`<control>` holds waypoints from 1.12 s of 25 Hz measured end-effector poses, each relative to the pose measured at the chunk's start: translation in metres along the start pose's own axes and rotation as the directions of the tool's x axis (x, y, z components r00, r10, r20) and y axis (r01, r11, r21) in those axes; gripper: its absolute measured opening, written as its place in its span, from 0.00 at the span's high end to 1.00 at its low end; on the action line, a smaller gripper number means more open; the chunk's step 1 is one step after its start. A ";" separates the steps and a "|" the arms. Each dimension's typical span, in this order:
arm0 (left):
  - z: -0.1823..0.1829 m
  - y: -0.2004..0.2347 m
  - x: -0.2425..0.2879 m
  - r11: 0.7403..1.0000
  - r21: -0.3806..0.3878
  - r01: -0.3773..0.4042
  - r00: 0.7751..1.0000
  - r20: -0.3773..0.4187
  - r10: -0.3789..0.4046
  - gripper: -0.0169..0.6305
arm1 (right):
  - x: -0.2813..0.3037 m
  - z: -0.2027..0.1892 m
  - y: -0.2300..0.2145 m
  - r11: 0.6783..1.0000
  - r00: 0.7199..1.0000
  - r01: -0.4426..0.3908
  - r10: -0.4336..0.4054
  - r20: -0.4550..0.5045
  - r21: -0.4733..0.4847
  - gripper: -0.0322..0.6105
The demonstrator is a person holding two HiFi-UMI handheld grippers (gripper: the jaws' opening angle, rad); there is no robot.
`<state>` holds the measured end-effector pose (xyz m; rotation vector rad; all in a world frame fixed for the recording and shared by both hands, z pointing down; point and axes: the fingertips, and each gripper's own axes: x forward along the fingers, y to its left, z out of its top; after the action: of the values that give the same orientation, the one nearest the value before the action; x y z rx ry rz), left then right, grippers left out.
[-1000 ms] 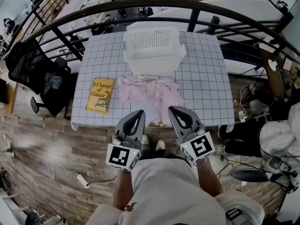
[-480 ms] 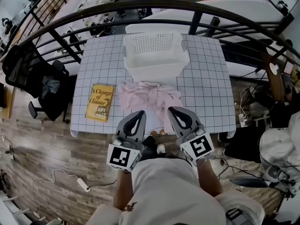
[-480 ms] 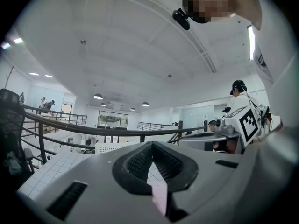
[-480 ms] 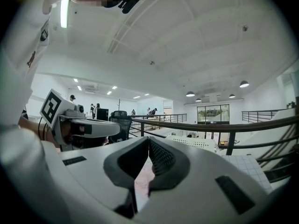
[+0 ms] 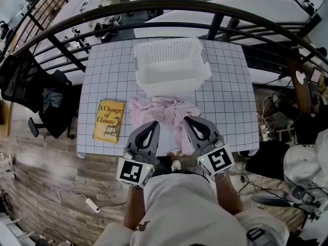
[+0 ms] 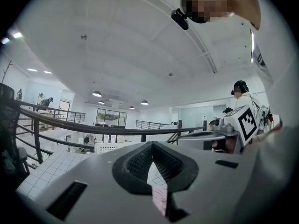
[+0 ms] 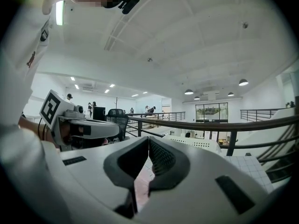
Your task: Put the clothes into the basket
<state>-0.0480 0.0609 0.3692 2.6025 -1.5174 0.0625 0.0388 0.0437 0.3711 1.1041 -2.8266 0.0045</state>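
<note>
Head view: left tongs [image 5: 152, 124] and right tongs [image 5: 189, 121], both closed and empty, held near pink clothes [image 5: 164, 110] heaped just beside the white basket [image 5: 171, 81] on the gridded tabletop [image 5: 228, 99].

Head view: the near edge of the pink clothes [image 5: 164, 110] is lost under the left tool [image 5: 152, 123] and the right tool [image 5: 189, 120]. In each tool's own view, its grey body blocks most of the desk [image 5: 225, 86], and only a pink sliver shows through. The lower print on the book [image 5: 108, 121] is too small to read.

Gridded table [image 5: 225, 101], white basket [image 5: 171, 83], pink clothes [image 5: 164, 111], yellow book [image 5: 108, 120]
</note>
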 end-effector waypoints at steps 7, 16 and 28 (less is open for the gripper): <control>-0.001 0.023 0.024 1.000 -0.011 0.027 0.999 -0.033 -0.027 0.97 | 0.028 0.000 -0.016 1.000 0.999 0.016 -0.016 -0.028 0.003 0.93; 0.000 0.053 0.049 0.997 -0.038 0.072 0.997 -0.012 -0.073 0.97 | 0.066 0.003 -0.031 0.999 0.998 0.036 -0.036 -0.046 -0.007 0.93; -0.012 0.071 0.074 0.990 -0.069 0.122 0.991 -0.044 -0.125 0.97 | 0.090 -0.025 -0.043 0.998 0.981 0.033 -0.042 -0.187 -0.050 0.92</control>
<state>-0.0725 -0.0360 0.3951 2.6157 -1.3167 0.0610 0.0045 -0.0482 0.4030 1.0859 -2.6258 0.0380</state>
